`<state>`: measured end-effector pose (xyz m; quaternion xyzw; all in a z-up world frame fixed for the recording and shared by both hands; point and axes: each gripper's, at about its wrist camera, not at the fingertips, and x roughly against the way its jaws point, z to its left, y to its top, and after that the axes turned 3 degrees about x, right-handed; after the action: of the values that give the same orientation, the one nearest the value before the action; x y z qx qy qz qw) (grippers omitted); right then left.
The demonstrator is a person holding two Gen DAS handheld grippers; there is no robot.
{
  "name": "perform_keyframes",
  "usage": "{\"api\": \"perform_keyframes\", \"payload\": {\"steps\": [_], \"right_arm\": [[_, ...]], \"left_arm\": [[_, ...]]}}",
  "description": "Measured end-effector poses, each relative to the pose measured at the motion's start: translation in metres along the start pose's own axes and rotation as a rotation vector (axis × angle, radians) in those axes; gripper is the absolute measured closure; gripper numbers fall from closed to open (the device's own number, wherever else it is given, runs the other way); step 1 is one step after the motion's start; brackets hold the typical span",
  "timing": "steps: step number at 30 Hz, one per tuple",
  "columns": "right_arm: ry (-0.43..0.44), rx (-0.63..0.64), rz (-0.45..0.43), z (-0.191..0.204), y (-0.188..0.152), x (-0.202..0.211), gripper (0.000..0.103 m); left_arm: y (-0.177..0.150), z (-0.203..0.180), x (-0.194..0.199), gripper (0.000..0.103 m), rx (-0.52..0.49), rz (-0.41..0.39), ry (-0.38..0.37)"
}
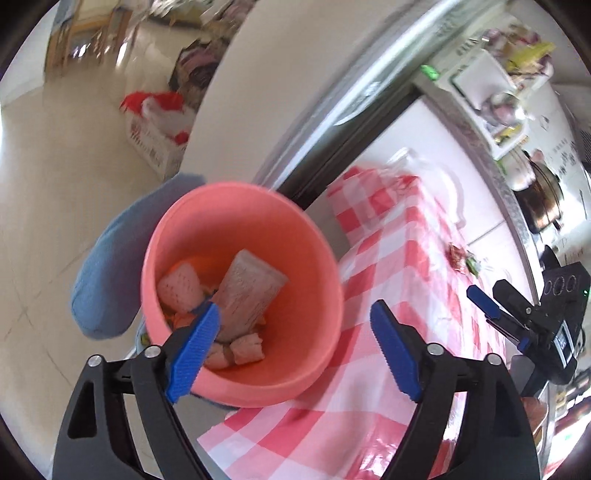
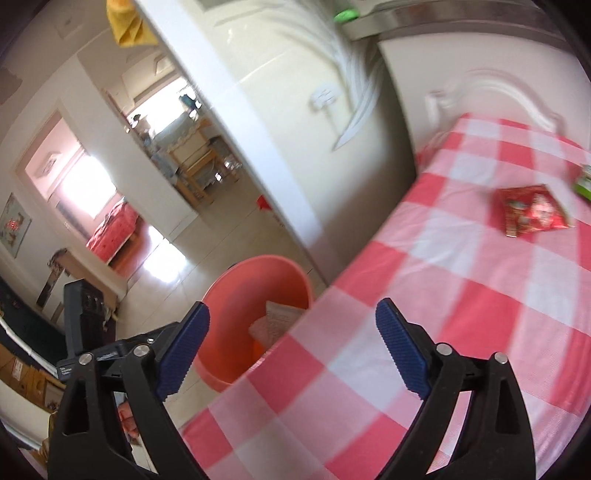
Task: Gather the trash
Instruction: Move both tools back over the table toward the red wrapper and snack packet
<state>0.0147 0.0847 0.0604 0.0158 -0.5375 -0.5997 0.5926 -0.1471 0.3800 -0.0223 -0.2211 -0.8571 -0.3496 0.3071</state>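
Surface: checked tablecloth (image 2: 443,314) – landmark for everything.
Bin: pink bucket (image 1: 240,288) just off its edge, scraps already inside.
Trash left: red wrapper (image 2: 532,212) far up the cloth, green scrap (image 2: 583,182) beside it.
Left gripper (image 1: 295,350): released, empty, above the bucket.
Right gripper (image 2: 291,350): released, empty – I'd reach across and straddle the wrapper.

Red-and-white checked cloth (image 2: 461,295) covering the surface ahead of the gripper; blue cushion (image 1: 107,266) to its far left; white basket (image 1: 155,144) on the tiled floor (image 1: 55,184) beyond; yellow cloth (image 2: 127,22) hanging overhead.
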Motion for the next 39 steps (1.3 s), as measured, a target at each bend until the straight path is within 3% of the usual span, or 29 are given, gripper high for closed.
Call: {"api": "perform_keyframes", "payload": {"steps": [13, 24, 39], "right_arm": [[-0.014, -0.148, -0.17, -0.066, -0.025, 0.076, 0.01], [-0.015, -0.217, -0.271, -0.106, -0.038, 0.124, 0.01], [-0.083, -0.342, -0.41, -0.172, -0.05, 0.185, 0.01]], "left_arm": [[-0.01, -0.072, 0.011, 0.013, -0.133, -0.033, -0.014], [-0.026, -0.128, -0.006, 0.013, -0.232, 0.038, -0.013], [-0.046, -0.202, -0.046, 0.013, -0.328, 0.14, -0.017]]}}
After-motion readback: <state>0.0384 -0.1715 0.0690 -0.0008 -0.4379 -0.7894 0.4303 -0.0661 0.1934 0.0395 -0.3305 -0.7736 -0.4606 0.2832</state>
